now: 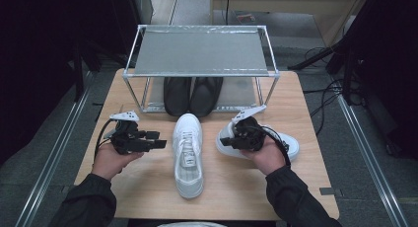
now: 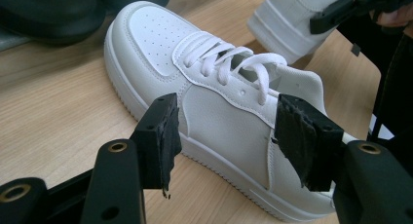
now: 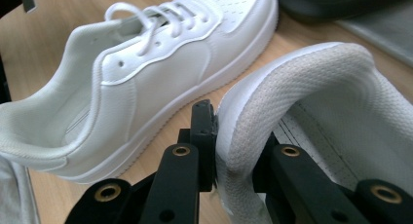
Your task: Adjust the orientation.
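One white sneaker (image 1: pixel 188 153) lies in the middle of the wooden table (image 1: pixel 148 187), toe pointing away from me. My left gripper (image 1: pixel 160 140) hovers just left of it, open, its jaws facing the shoe's side (image 2: pixel 229 126) with a wide gap. A second white sneaker (image 1: pixel 291 144) lies to the right. My right gripper (image 1: pixel 231 138) is shut on that second sneaker's padded heel collar (image 3: pixel 272 97), one jaw outside and one inside the shoe.
A metal-framed shoe rack (image 1: pixel 199 52) stands at the table's far side. A pair of black shoes (image 1: pixel 192 94) sits on its lower shelf, just beyond the middle sneaker's toe. Cables lie on the floor at right.
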